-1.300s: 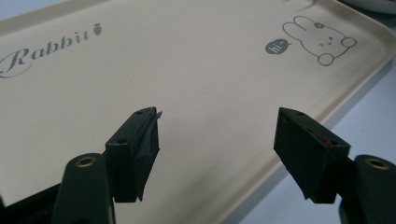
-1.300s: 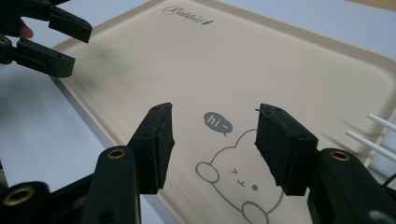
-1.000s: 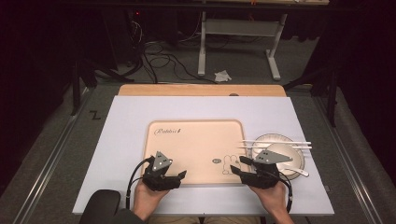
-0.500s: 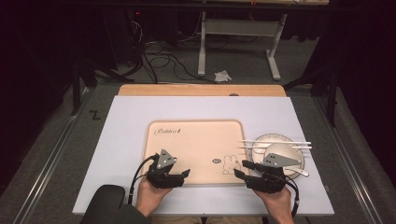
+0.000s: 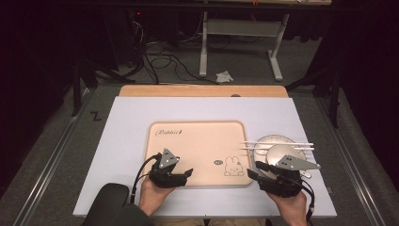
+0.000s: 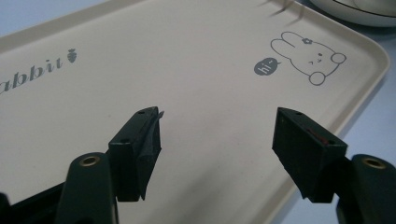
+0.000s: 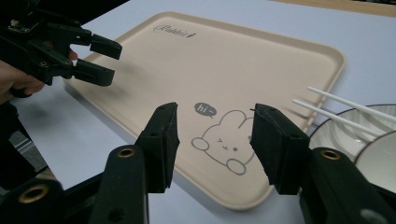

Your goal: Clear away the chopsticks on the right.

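Observation:
A beige tray point(image 5: 197, 146) with a rabbit drawing point(image 5: 231, 166) lies flat in the middle of the white table. My left gripper point(image 5: 188, 175) hovers over the tray's near left corner, open and holding nothing; in the left gripper view its jaws point(image 6: 218, 114) stand wide apart above the bare tray point(image 6: 201, 70). Open as well, my right gripper point(image 5: 254, 169) is at the tray's near right corner, and its jaws point(image 7: 215, 109) frame the rabbit drawing point(image 7: 224, 137). The left gripper point(image 7: 105, 60) also appears at the upper left of the right gripper view.
Right of the tray sits a white plate point(image 5: 273, 140) with a bowl point(image 5: 282, 153) on it and two white chopsticks point(image 5: 277, 144) laid across. The white table top point(image 5: 131, 122) ends in a wooden strip point(image 5: 202, 90) at the far edge. Cables lie on the floor beyond.
My right gripper has drifted to the right and a little toward the near edge. The left gripper has hardly moved. Both stay open.

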{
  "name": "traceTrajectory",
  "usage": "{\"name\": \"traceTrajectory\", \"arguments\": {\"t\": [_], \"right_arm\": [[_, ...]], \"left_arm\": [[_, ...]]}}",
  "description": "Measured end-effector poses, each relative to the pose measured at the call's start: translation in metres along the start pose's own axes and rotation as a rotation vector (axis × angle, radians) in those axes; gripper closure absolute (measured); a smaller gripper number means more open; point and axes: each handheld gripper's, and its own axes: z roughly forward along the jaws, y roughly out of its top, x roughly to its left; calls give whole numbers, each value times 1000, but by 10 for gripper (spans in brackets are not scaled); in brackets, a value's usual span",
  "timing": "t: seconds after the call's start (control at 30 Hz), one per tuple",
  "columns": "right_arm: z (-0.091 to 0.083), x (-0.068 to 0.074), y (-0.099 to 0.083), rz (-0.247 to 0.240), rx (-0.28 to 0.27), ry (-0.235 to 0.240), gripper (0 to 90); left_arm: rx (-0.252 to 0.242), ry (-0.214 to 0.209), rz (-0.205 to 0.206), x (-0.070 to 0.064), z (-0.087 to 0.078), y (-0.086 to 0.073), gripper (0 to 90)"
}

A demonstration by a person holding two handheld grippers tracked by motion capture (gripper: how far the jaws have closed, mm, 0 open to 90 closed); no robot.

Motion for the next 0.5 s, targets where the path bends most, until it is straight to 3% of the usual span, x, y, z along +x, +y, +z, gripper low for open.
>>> {"name": "traceTrajectory", "arguments": {"t": [0.17, 0.5], "right_arm": [[-7, -9, 1, 20, -7, -14, 535], [-23, -26, 6, -9, -28, -63, 535]], "left_arm": [[-2, 6, 11, -3, -2, -1, 321], [-31, 2, 16, -5, -9, -1, 310]]}}
